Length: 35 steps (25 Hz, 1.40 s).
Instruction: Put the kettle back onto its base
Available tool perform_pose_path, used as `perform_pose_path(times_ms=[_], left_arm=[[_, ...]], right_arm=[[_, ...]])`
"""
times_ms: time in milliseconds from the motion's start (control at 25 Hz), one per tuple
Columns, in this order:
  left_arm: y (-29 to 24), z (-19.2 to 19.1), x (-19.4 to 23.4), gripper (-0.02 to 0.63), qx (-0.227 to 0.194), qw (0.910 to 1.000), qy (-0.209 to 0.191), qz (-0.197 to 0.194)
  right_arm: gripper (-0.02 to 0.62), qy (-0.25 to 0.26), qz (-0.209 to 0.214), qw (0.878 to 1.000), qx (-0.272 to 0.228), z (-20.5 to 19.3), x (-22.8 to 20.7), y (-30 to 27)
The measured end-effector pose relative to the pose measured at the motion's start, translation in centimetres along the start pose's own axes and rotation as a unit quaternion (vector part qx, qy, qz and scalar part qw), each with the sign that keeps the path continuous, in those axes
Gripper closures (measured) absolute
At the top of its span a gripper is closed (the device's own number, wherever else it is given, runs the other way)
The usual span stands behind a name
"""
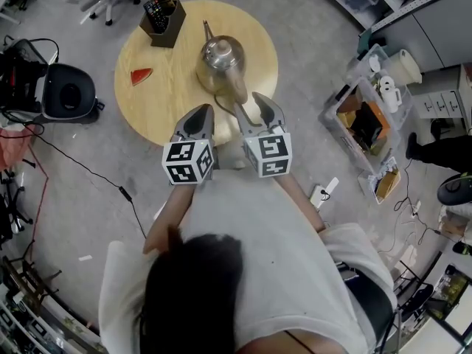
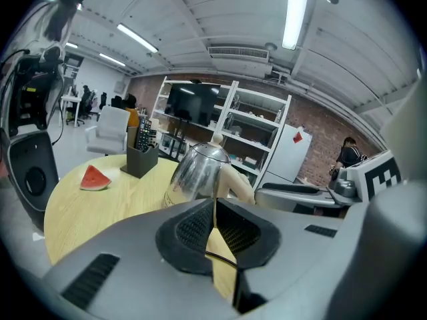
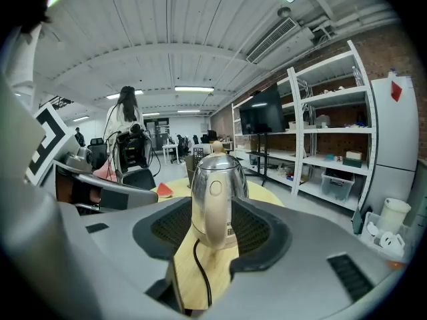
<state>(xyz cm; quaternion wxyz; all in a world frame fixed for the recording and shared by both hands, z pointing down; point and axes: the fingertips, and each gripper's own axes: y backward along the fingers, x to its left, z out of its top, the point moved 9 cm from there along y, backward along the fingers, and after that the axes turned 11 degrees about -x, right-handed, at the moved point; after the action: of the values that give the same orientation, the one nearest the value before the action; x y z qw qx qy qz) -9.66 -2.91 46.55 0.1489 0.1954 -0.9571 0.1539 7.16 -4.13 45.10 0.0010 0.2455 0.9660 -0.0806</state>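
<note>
Logging from the left: watermelon slice (image 1: 141, 76) lies on the round wooden table (image 1: 169, 105); black holder (image 1: 164, 22) stands at the far edge. Left gripper (image 1: 199, 113) hangs over the near rim, jaws together, nothing between them. Kettle (image 1: 221, 54) stands upright near table centre on its base (image 3: 213, 237), handle (image 1: 237, 88) toward the person, black cord (image 3: 200, 272) running to the near edge. Right gripper (image 1: 252, 109) sits just short of the handle, jaws wide apart, pads off the kettle. Clear plastic crate (image 1: 341, 124) rests on the floor, right.
</note>
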Motion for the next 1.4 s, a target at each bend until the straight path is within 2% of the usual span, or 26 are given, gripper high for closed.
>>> perform_pose_path(times_ms=[480, 640, 800, 1400], left_arm=[[0.8, 0.5, -2.4, 0.571, -0.036, 0.9986, -0.024, -0.029], [1.0, 0.2, -2.8, 0.571, -0.036, 0.9986, -0.025, -0.029], [1.4, -0.2, -3.2, 0.571, -0.037, 0.9986, -0.024, -0.028], [1.4, -1.1, -5.4, 0.571, -0.036, 0.9981, -0.034, -0.037]], right_arm=[[0.492, 0.004, -0.008, 1.0, 0.004, 0.3, 0.9, 1.4], [0.499, 0.004, 0.001, 1.0, 0.014, -0.1, 1.3, 1.7], [0.535, 0.005, 0.001, 1.0, 0.015, -0.2, 1.6, 2.3], [0.566, 0.008, -0.012, 0.999, 0.041, -1.1, 1.3, 4.2]])
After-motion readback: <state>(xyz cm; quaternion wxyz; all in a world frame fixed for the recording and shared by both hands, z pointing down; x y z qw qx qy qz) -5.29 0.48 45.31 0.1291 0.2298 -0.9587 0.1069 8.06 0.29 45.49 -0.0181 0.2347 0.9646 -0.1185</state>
